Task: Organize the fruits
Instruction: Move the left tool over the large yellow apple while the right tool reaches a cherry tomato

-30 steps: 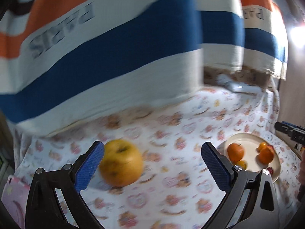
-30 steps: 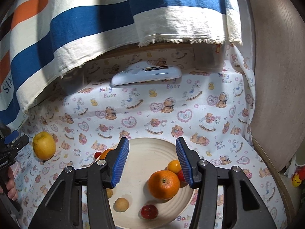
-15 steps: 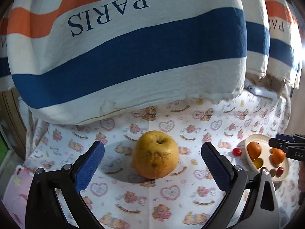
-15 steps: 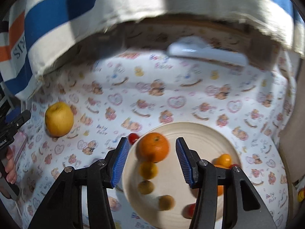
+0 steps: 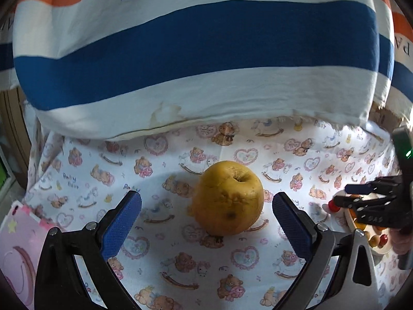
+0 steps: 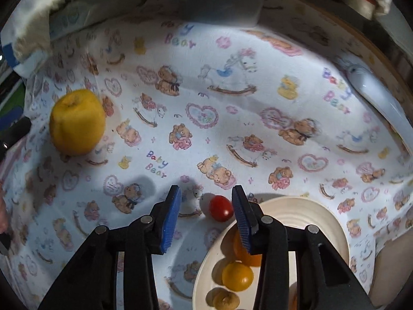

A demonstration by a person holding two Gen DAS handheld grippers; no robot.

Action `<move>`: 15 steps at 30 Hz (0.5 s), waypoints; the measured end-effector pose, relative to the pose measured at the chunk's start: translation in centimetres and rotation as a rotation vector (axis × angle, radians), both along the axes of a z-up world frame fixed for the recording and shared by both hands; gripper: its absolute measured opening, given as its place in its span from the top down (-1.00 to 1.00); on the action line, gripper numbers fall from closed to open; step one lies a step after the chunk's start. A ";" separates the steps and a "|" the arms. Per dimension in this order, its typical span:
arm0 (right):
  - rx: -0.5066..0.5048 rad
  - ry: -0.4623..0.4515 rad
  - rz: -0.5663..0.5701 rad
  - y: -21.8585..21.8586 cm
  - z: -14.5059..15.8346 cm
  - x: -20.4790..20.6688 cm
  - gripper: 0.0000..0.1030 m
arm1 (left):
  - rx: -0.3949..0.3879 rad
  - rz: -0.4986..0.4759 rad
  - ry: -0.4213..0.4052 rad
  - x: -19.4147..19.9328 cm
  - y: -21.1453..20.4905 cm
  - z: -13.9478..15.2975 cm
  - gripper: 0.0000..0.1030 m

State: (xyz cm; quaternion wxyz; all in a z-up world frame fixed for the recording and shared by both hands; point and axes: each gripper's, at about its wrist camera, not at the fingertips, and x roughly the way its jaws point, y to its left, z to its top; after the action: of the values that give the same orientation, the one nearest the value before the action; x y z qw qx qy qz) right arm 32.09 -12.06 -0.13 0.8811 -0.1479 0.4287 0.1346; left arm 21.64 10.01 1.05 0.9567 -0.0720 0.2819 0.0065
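Note:
A large yellow apple [image 5: 228,197] lies on the bear-print cloth, between and just ahead of the open fingers of my left gripper [image 5: 206,214]. It also shows at the left of the right wrist view [image 6: 77,121]. My right gripper [image 6: 206,211] is open, its fingers either side of a small red tomato [image 6: 220,208] that lies on the cloth beside the cream plate [image 6: 333,222]. The plate holds several small orange and yellow fruits [image 6: 237,276]. From the left wrist view the right gripper [image 5: 371,201] shows at the far right over the tomato [image 5: 334,206].
A striped blue, white and orange cloth [image 5: 201,51] hangs over the back of the surface. A white remote-like object [image 6: 371,87] lies at the back right. A pink mat [image 5: 15,245] lies at the left edge.
My left gripper has moved closer to the yellow apple. My right gripper has swung left off the plate and down, so the red tomato now sits between its fingers.

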 end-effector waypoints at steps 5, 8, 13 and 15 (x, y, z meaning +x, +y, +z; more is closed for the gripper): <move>-0.052 0.051 -0.023 0.1 -1.7 1.5 0.26 | -0.012 0.012 -0.005 0.0 0.3 0.4 -0.96; -0.094 0.044 -0.024 0.4 -1.9 1.8 0.27 | -0.014 0.013 -0.006 -0.1 0.3 0.5 -0.96; -0.143 0.052 -0.021 1.3 -2.5 2.2 0.42 | -0.020 0.007 -0.003 -0.1 0.1 0.6 -0.96; -0.114 0.081 -0.019 1.1 -2.6 2.3 0.55 | -0.017 0.010 0.006 -0.2 0.1 0.8 -0.96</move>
State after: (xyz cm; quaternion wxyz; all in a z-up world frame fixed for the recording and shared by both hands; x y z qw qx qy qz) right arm 34.37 -10.93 -2.73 0.8544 -0.1881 0.4722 0.1077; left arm 21.45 10.10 1.82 0.9552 -0.0817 0.2845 0.0089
